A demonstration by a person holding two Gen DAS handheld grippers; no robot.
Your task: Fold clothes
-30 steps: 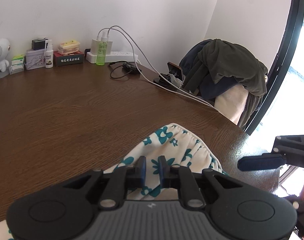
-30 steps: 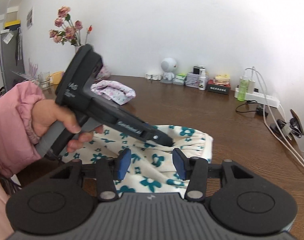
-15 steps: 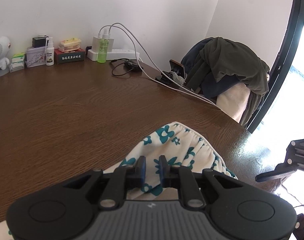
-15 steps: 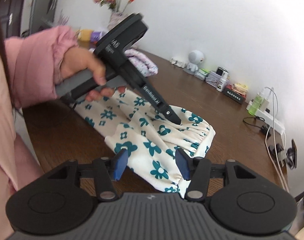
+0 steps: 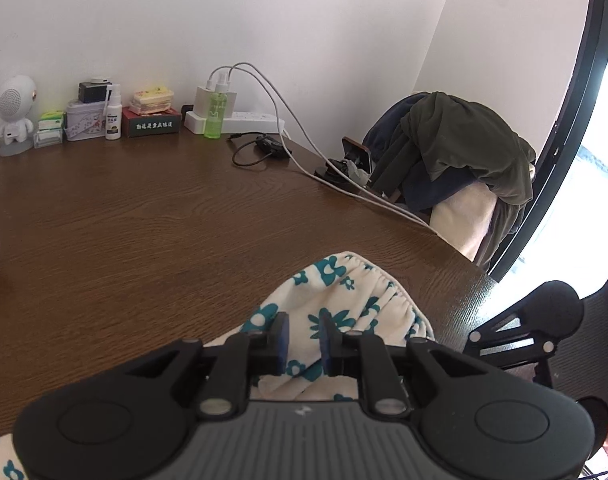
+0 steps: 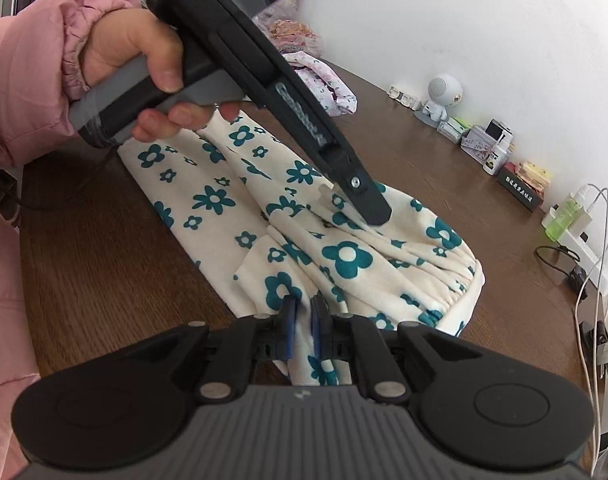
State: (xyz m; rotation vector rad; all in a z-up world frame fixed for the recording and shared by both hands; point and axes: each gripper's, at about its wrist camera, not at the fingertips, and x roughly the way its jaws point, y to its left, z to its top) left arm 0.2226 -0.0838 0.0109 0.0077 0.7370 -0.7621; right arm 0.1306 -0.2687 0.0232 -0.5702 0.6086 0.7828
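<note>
Since half a second ago the right gripper [image 6: 303, 330] has closed from wide apart onto the near edge of the floral garment [image 6: 344, 256]. The left gripper [image 5: 303, 340], held in a hand [image 6: 140, 54] with a pink sleeve [image 6: 28, 80], pinches the cloth farther in, seemingly clamped. The garment lies rumpled on the brown wooden table [image 5: 124, 220], with a clothes-draped chair [image 5: 456, 160] at far right.
</note>
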